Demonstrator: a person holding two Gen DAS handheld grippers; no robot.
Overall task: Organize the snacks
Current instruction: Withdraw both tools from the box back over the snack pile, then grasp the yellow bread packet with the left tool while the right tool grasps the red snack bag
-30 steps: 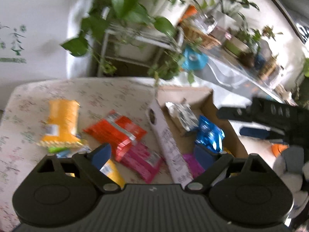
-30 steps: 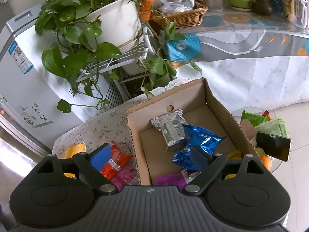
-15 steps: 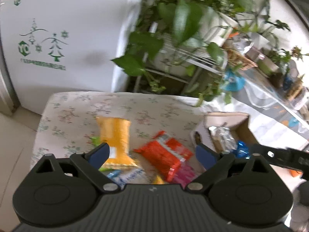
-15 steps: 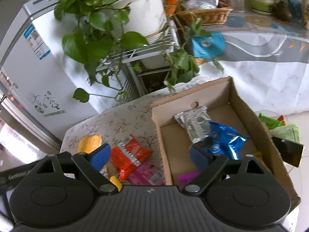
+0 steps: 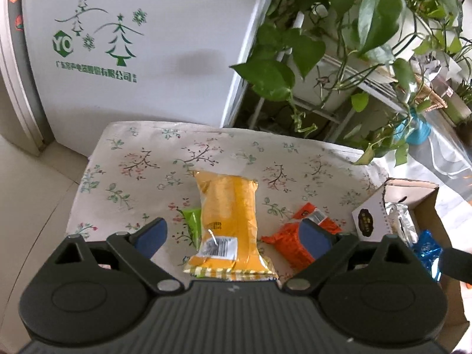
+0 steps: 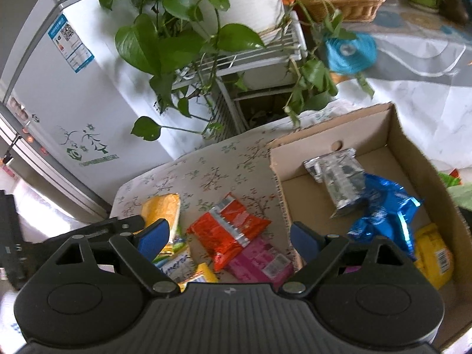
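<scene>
The left claw (image 5: pixel 233 237) hangs wide, holding nothing, over a yellow snack packet (image 5: pixel 228 221) lying flat on the table (image 5: pixel 141 159), well left of the cardboard box (image 6: pixel 392 135). Thin slippery film could slide out, or a green packet (image 5: pixel 191 221) beneath could lift too.

White refrigerator (image 5: pixel 153 44) printed with green tree motifs stands behind the floral tablecloth (image 5: pixel 206 159). Right of the refrigerator: leafy green potted plant (image 6: pixel 183 38) on white wire rack (image 6: pixel 253 56), woven wicker basket (image 6: pixel 342 6) beyond.
</scene>
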